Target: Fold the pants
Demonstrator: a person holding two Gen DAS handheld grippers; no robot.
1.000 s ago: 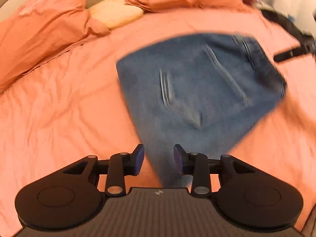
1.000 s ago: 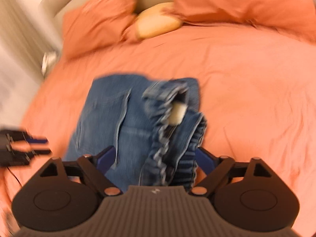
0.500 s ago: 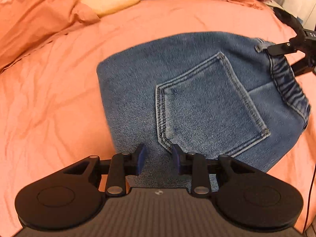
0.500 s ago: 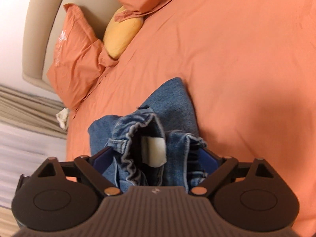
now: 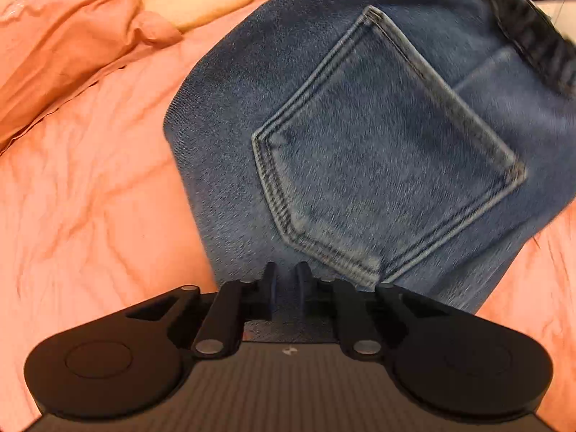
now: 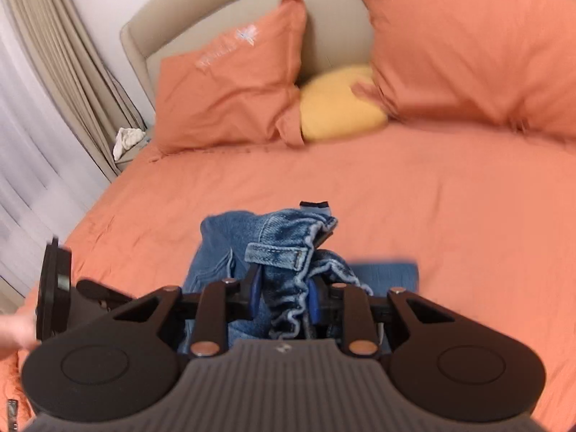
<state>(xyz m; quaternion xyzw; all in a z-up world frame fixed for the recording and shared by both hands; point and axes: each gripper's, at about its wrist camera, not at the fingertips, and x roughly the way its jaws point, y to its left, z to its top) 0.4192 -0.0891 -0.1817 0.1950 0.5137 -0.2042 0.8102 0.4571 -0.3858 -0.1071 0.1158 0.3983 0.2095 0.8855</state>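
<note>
Blue denim pants (image 5: 378,136) lie on the orange bedsheet (image 5: 90,198), back pocket (image 5: 388,151) facing up. My left gripper (image 5: 286,280) sits at the near edge of the pants. Its jaws are closing, almost together, and they pinch a fold of denim. In the right wrist view, my right gripper (image 6: 284,295) has the bunched elastic waistband (image 6: 288,288) between its blue pads (image 6: 255,288). Its jaws are closing too and press on the waistband. A belt loop (image 6: 277,255) stands just above them. The left gripper's black housing (image 6: 54,288) shows at the far left, held by a hand (image 6: 14,327).
Two orange pillows (image 6: 234,86) and a yellow cushion (image 6: 338,108) lean against the beige headboard (image 6: 216,14). Beige curtains (image 6: 54,54) hang at the left, with a white object (image 6: 127,140) beside the bed. Open orange sheet (image 6: 450,198) lies right of the pants.
My left gripper sank closer to the pants and its jaws narrowed onto the near edge. The right jaws went from wide open to clamped on the waistband, and that view swung up toward the headboard.
</note>
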